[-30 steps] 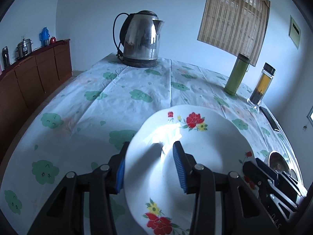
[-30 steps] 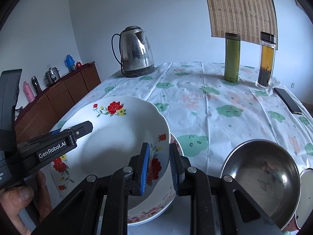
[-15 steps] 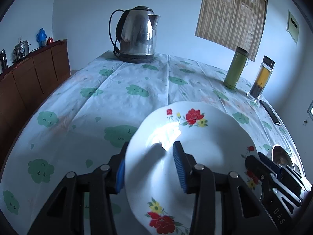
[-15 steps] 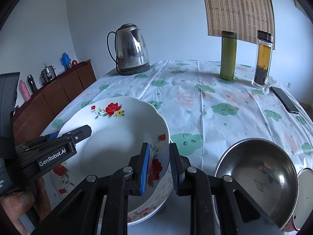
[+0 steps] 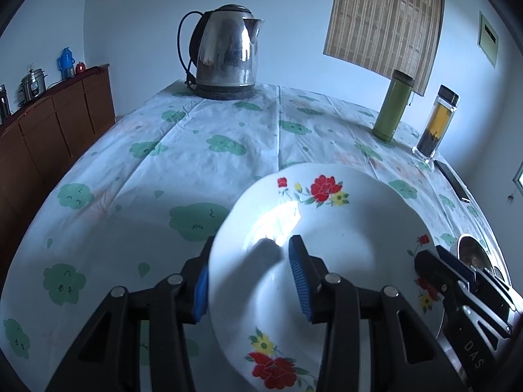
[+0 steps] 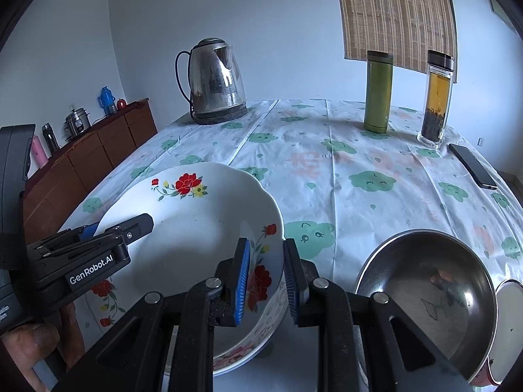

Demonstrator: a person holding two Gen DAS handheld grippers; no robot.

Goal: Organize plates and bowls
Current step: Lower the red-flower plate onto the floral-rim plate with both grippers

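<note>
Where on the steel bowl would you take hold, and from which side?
Take the steel bowl by its thin near rim, coming from above and the near side, one pad inside and one outside. It sits upright, open and empty, with clear tablecloth beyond it.

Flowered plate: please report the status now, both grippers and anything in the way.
Left gripper and right gripper both shut on flowered plate, opposite rims. Plate sits over another flowered dish. Steel bowl close at right, not touching.
</note>
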